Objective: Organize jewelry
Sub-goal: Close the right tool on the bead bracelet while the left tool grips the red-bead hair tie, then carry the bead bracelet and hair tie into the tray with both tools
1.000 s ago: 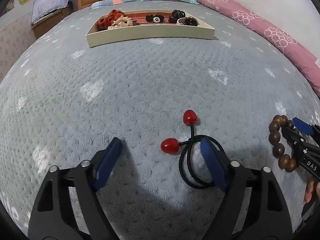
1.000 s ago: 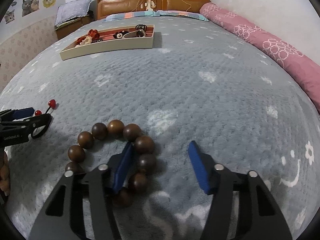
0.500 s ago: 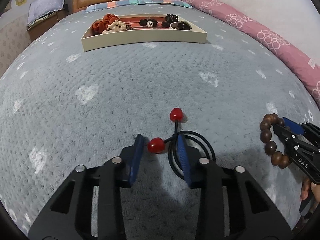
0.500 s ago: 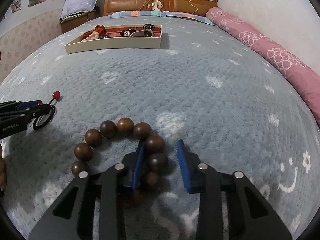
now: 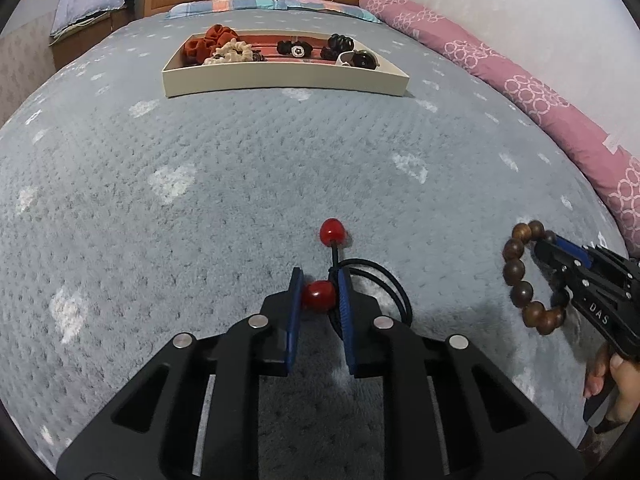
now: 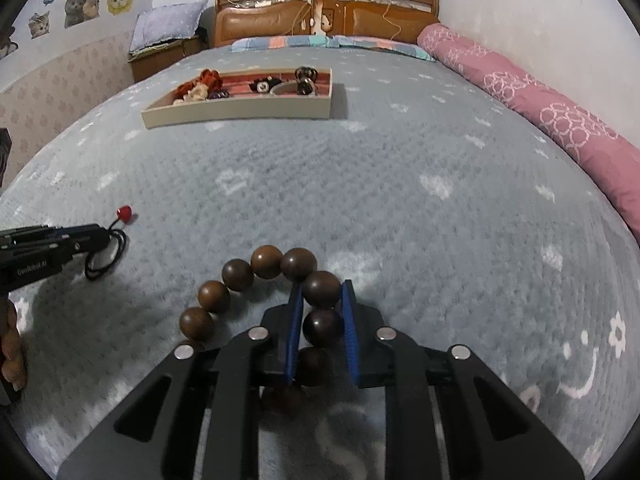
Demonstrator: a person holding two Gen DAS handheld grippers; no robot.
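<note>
My left gripper [image 5: 319, 280] is shut on one red bead of a black hair tie [image 5: 318, 295]; its second red bead [image 5: 332, 232] and black loop hang free just above the blanket. The hair tie also shows in the right wrist view [image 6: 108, 252]. My right gripper [image 6: 321, 292] is shut on a brown wooden bead bracelet [image 6: 320, 289], which curves out to the left. In the left wrist view the bracelet [image 5: 516, 272] hangs from the right gripper [image 5: 540, 246] at the right. The cream tray [image 5: 280, 79] with scrunchies and dark pieces lies far ahead.
A grey-blue blanket [image 5: 240, 168] covers the bed. A pink bolster [image 5: 540, 104] runs along the right wall. A wooden headboard [image 6: 324, 12] and a nightstand with a pillow [image 6: 168, 36] stand at the far end.
Both grippers closed: the left onto the hair tie's red bead, the right onto the bracelet's beads. Both items now look raised a little off the blanket.
</note>
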